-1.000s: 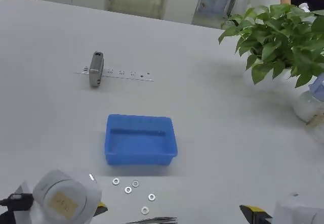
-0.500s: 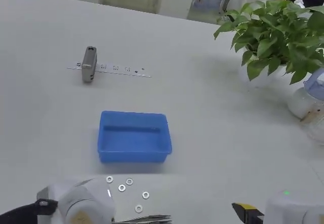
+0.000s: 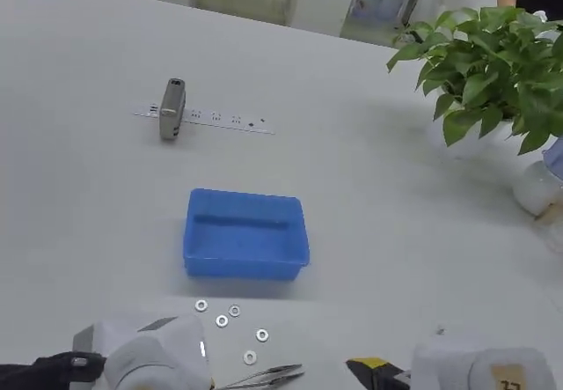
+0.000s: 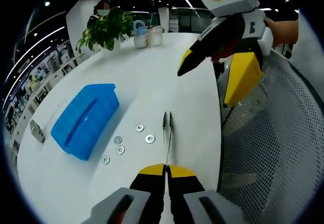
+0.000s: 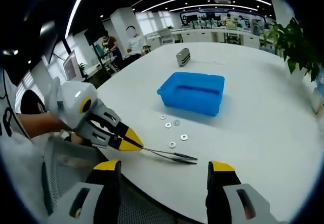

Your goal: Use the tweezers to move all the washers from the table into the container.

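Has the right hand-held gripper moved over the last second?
Yes. The right hand-held gripper has shifted left, toward the washers and tweezers.

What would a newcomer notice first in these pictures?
The blue container stands mid-table, with five washers scattered before it. Nearer the edge, the left tool is shut on the tweezers, while the right tool is open. A green plant stands far right.

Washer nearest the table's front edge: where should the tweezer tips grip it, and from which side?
The washer lies flat, so probably pinch its ring: one tip down through the hole, the other outside. Come in tilted from the near-edge side, where the tweezers, clamped in the left gripper, sit beside it; the other washers crowd the container side.
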